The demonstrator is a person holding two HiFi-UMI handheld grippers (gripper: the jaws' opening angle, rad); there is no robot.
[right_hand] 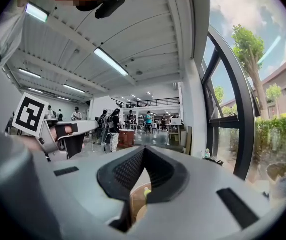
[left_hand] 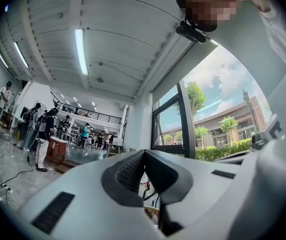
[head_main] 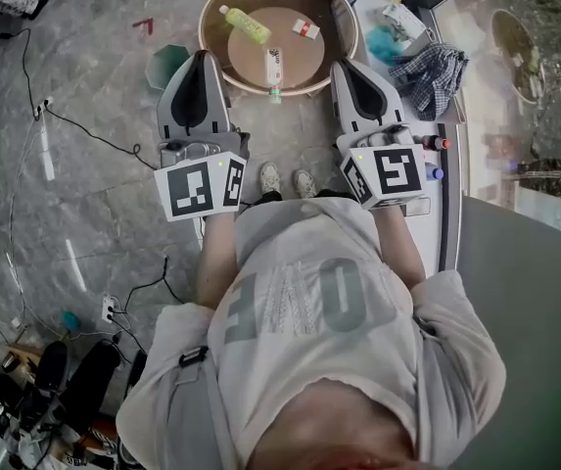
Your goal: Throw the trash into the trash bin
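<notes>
A round brown trash bin (head_main: 344, 8) stands on the floor straight ahead of me. Inside it lie a yellow-green bottle (head_main: 246, 24), a clear bottle (head_main: 274, 70) and a small white and red carton (head_main: 306, 29). My left gripper (head_main: 202, 59) is held at the bin's near left rim, my right gripper (head_main: 345, 67) at its near right rim. Both point roughly level. In the left gripper view the jaws (left_hand: 143, 153) meet at the tip with nothing between them. The right gripper (right_hand: 143, 150) is likewise shut and empty; the bin and the green bottle (right_hand: 146, 192) show through the gap below its jaws.
A teal object (head_main: 167, 64) sits on the floor left of the bin. A checked cloth (head_main: 432, 71) and small bottles (head_main: 435, 145) lie on the ledge along the window at right. Cables (head_main: 94, 135) run over the grey floor at left. Several people stand far back in the hall.
</notes>
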